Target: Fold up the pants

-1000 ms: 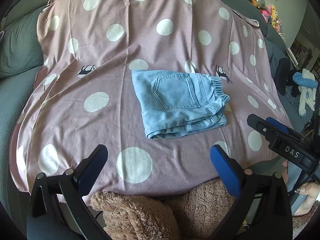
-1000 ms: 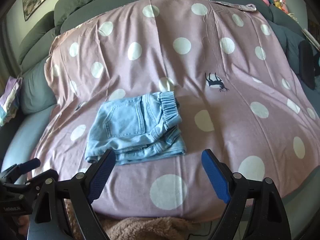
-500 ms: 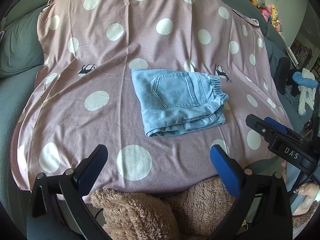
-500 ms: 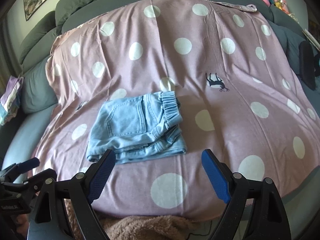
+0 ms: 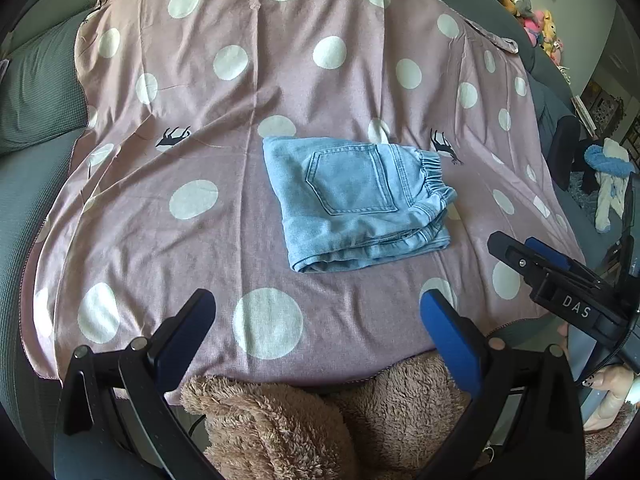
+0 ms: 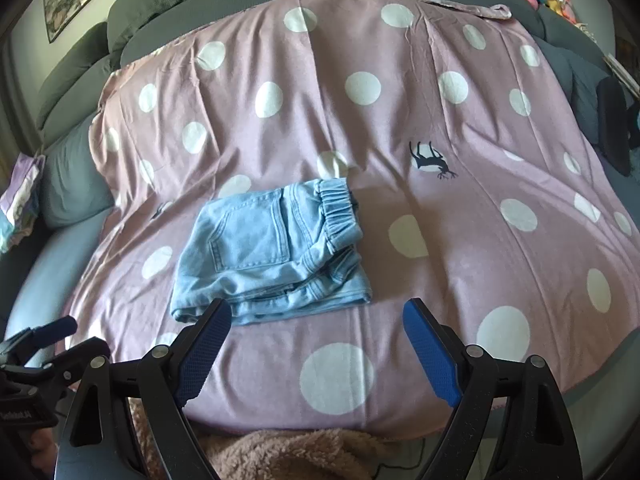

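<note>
Light blue denim pants point(image 5: 356, 200) lie folded into a compact rectangle on the pink polka-dot sheet point(image 5: 168, 264), back pocket up and elastic waistband to the right. The same pants point(image 6: 272, 252) show in the right wrist view. My left gripper point(image 5: 318, 320) hangs open over the sheet's near edge, well short of the pants, with nothing between its blue pads. My right gripper point(image 6: 316, 334) is open too, just in front of the pants' near edge, holding nothing. The right gripper point(image 5: 560, 276) shows from the side at the right of the left wrist view.
Grey sofa cushions point(image 6: 168, 12) ring the sheet at the back and left. A brown fuzzy garment point(image 5: 320, 420) on the person fills the bottom. Stuffed toys point(image 5: 536, 20) sit far right; clothes point(image 5: 608, 176) lie beyond the sheet's right edge.
</note>
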A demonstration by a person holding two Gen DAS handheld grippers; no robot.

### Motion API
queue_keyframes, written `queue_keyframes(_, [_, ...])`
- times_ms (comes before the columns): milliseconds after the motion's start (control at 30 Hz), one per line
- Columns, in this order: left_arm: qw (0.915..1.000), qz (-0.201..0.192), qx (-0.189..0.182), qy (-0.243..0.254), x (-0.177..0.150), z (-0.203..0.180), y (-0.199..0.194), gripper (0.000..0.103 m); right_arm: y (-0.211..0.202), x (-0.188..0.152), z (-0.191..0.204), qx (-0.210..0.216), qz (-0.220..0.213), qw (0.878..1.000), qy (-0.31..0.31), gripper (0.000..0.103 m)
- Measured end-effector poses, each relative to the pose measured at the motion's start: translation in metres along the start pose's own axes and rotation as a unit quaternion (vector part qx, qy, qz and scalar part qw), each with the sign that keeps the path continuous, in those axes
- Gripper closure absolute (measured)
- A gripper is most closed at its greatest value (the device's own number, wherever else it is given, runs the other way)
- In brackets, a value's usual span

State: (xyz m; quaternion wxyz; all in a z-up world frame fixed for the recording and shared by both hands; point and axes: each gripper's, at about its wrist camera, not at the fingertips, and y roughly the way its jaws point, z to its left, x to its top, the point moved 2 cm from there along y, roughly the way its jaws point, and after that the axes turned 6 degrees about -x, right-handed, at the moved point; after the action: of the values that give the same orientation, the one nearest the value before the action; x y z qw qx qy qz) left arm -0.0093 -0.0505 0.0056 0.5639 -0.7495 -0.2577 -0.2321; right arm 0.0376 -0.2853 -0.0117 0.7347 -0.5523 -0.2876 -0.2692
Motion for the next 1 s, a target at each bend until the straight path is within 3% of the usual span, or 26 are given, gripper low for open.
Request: queue_keyframes(1000, [0.9999, -0.005, -0.005, -0.013, -0.0011, 0.0036, -0.0052, 0.001, 0.0044, -0.0032, 0.0025, -0.001, 0.007, 1.0, -0.005, 0.016])
